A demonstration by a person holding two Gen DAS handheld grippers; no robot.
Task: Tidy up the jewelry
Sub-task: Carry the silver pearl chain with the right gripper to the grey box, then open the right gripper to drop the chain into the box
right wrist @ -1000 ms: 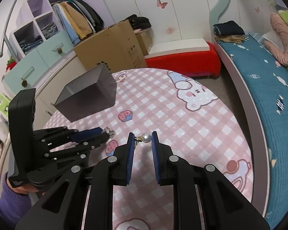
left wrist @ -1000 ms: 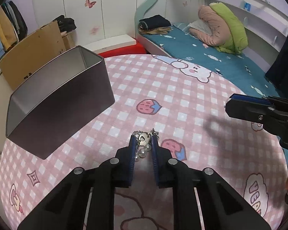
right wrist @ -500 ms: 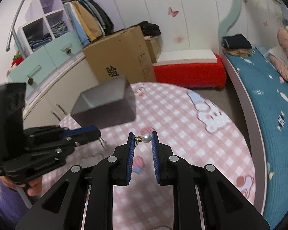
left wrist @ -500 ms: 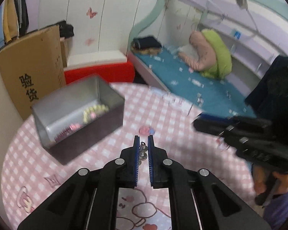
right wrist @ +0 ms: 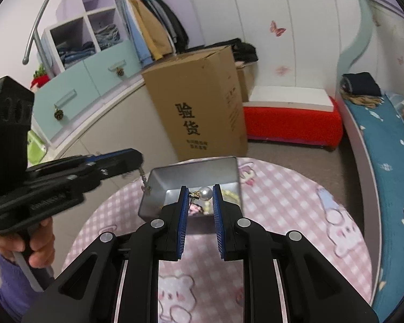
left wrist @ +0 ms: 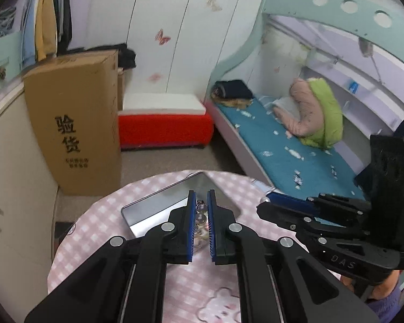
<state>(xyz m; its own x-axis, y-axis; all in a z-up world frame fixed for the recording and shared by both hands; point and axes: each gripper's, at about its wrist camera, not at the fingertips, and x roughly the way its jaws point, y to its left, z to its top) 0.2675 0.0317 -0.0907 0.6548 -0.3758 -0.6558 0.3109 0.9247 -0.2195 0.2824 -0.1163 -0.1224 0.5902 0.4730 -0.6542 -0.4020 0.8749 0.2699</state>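
Pearl earring: white pearl on small gold fitting, pinched between right gripper fingers, frame centre, above open metal tin. Left gripper nearly closed on chain piece with pearls; chain dangles over tin's left rim in right view. Tin holds beads, pink bits. Pink checked tablecloth, round table. Cardboard box behind, upper centre; bed right.

Butterfly-decal wall, teal-sheeted bed, red bench, cardboard box, open wardrobe
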